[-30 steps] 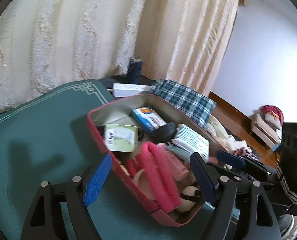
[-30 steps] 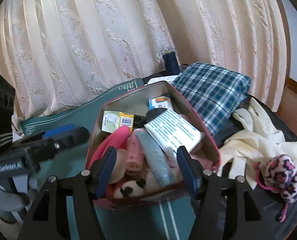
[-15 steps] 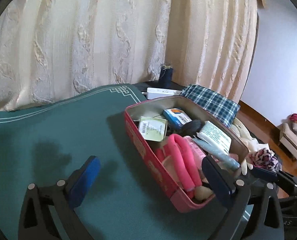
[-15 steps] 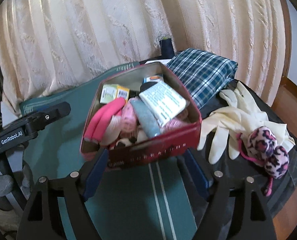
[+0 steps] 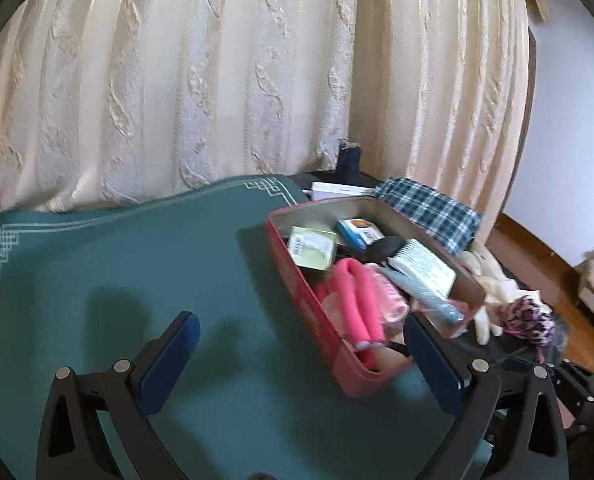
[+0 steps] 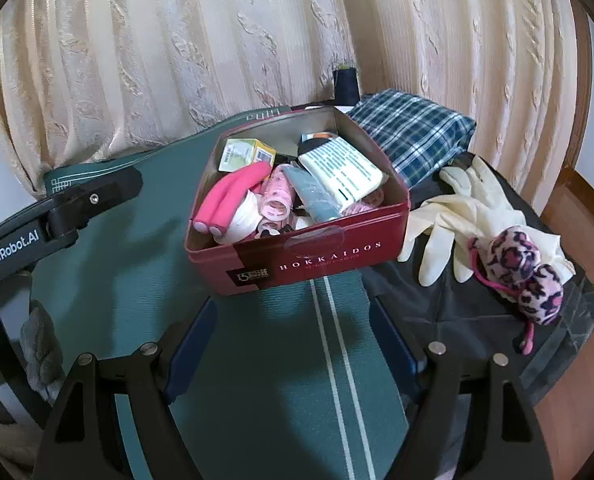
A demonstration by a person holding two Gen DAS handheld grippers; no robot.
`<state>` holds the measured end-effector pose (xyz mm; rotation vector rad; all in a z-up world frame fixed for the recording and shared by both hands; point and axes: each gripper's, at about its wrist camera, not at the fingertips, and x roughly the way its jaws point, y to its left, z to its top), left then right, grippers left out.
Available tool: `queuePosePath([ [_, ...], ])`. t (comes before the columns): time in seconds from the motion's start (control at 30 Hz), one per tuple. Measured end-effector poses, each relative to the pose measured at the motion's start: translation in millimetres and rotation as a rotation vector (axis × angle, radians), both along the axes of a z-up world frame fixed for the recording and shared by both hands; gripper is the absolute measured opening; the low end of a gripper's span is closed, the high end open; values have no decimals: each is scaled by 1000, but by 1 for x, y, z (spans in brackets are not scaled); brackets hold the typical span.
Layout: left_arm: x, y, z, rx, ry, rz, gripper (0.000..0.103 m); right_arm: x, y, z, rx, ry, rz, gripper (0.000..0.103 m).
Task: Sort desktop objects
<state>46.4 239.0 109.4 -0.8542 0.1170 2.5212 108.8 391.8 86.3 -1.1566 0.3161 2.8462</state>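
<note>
A red tin box stands on the green mat, full of small items: pink curlers, a pink tool, a white printed pack, a green-yellow carton. It also shows in the left wrist view, to the right. My right gripper is open and empty, a little in front of the tin's near wall. My left gripper is open wide and empty, over the mat left of the tin; its arm shows in the right wrist view.
Right of the tin lie cream rubber gloves, a pink leopard-print hair tie and a folded plaid cloth on black cloth. A dark thread spool and a white box stand by the curtain. The table edge is right.
Both grippers have pulled back from the tin. The right gripper has let go of the tin's near end and opened wider; the left one has swung left over the mat.
</note>
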Motion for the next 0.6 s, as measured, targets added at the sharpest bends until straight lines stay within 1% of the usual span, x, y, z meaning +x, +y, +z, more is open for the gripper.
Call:
queuePosePath([
  [0.23,14,3,8,-10,24,-13,103,11,1,5,-1,16,-13,82],
  [0.4,23,10,10,-68,69,0,103,15,0,6,-5,20,-15,82],
  [0.47,25,12,10,-75,72,6,103,15,-2,6,-1,20,-10,82],
  [0.6,24,14,9,-65,53,-28,103,15,-5,5,9,16,-3,82],
])
